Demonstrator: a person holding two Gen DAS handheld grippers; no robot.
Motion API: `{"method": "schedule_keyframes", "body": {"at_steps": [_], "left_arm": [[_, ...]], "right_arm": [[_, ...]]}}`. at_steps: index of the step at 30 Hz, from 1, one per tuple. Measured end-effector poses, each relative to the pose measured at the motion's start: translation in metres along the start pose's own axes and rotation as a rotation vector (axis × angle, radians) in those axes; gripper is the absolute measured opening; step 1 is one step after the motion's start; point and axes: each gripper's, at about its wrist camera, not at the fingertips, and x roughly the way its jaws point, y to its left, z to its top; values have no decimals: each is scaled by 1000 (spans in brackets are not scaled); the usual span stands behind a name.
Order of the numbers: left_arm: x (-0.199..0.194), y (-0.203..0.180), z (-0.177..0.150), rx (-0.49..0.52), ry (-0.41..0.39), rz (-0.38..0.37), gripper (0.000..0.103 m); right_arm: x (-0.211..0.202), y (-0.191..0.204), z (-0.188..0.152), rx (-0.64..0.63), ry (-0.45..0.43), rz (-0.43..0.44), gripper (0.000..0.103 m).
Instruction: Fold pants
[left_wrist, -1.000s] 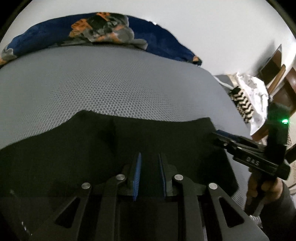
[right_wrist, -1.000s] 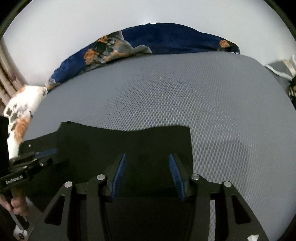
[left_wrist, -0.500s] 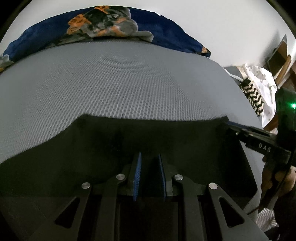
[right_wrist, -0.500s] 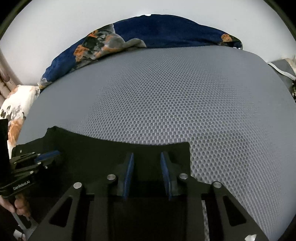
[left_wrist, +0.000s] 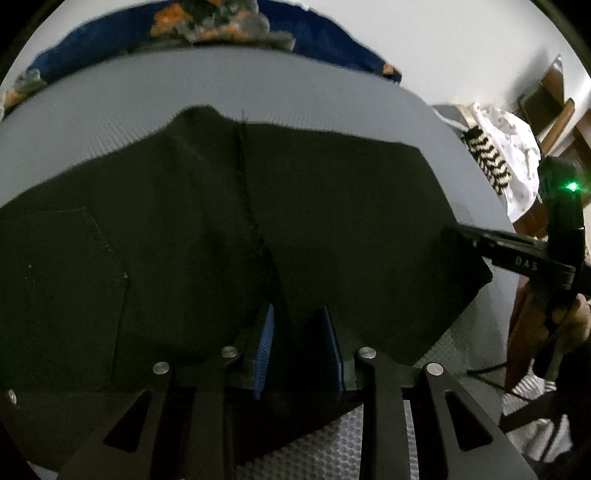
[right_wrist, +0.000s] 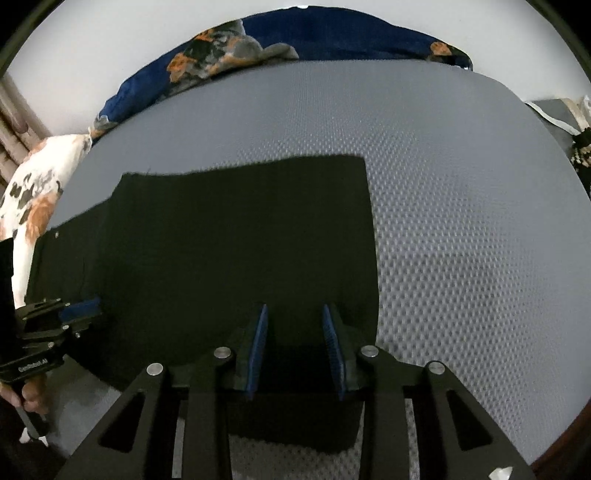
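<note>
Grey mesh bed (right_wrist: 461, 221) is carrying the black pants (right_wrist: 240, 240) (seam up); left claw (left_wrist: 299, 350) and right claw (right_wrist: 295, 347), jaws just opening, are straddling its near hem, whether pinching, unclear.

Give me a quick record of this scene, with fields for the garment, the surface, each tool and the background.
garment: black pants, lying spread out, a stitched pocket showing
surface: grey textured mat
left tool: at the pants' near edge, jaws just opening, black cloth between them; grip unclear
right tool: same, close to the pants' right-hand edge
background: blue patterned blanket along the mat's far edge
</note>
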Motion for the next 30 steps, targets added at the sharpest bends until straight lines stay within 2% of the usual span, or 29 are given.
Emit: {"method": "schedule_keyframes", "body": {"at_steps": [7,10,16,19,23,25,27,30], "left_arm": [[-9,5,3,-28,22,12,29],[-34,19,6,-56,-24,29,30],[-105,71,3,-147,-139,118,45],[-140,109,-6,-217,-183,174,47],[-168,151,-22,-323,-205,214,49],[-178,170,-33,-371,-202,192,50],[-186,186,-44,-414,-197,162,54],[-195,208,-59,-473,-188,138,58]], "right_arm": [[-3,13,-8,-32,16,0,36],[-3,26,-11,-43,31,55,36],[9,72,-12,-105,60,141,36],[15,98,-11,-145,66,172,36],[22,129,-11,-187,75,205,37],[25,141,-10,-203,71,201,42],[29,150,-6,-211,72,200,52],[32,156,-3,-209,76,195,58]]}}
